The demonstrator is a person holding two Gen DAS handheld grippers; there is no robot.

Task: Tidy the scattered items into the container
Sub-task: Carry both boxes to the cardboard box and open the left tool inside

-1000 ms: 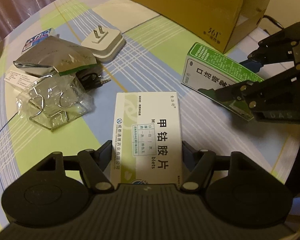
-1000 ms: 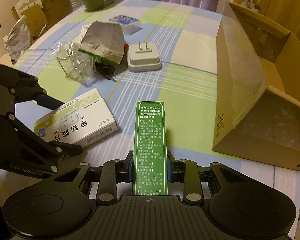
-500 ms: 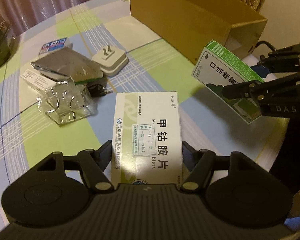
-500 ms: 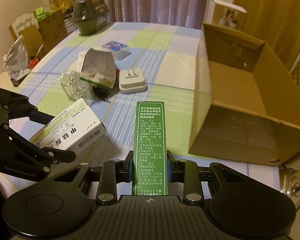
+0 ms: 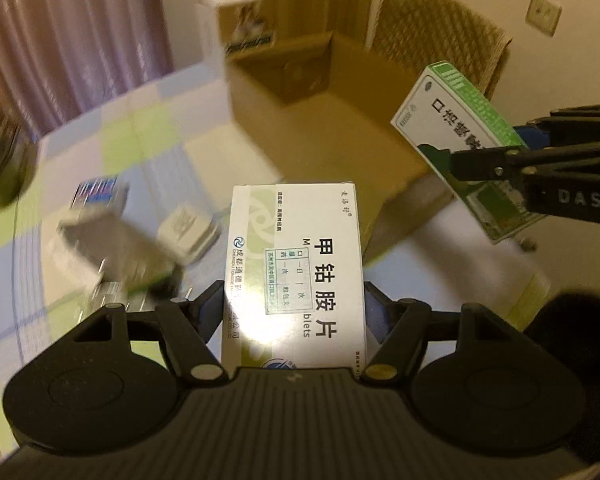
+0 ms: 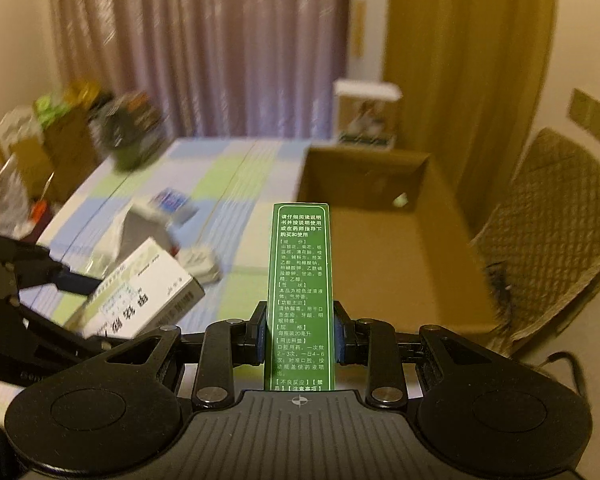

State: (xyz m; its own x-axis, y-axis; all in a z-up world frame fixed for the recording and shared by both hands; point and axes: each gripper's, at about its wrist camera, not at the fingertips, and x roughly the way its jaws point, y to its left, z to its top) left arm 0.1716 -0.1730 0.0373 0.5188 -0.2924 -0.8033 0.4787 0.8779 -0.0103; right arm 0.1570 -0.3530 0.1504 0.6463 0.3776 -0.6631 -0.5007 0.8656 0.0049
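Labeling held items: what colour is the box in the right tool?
Green box with white print on its side, white front face; best in the right wrist view.

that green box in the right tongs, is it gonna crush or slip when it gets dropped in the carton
The green box is a thin card carton, probably light and fairly stiff. The right tongs pinch its narrow sides with no visible denting, so crushing seems unlikely. Its glossy-looking faces might slide a little. It should land flat in the cardboard box.

Glossy white carton [image 5: 296, 264], matt cardboard box [image 6: 384, 248]

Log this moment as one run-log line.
left gripper: shut on white medicine box | right gripper: shut on green medicine box | both raised near open cardboard box
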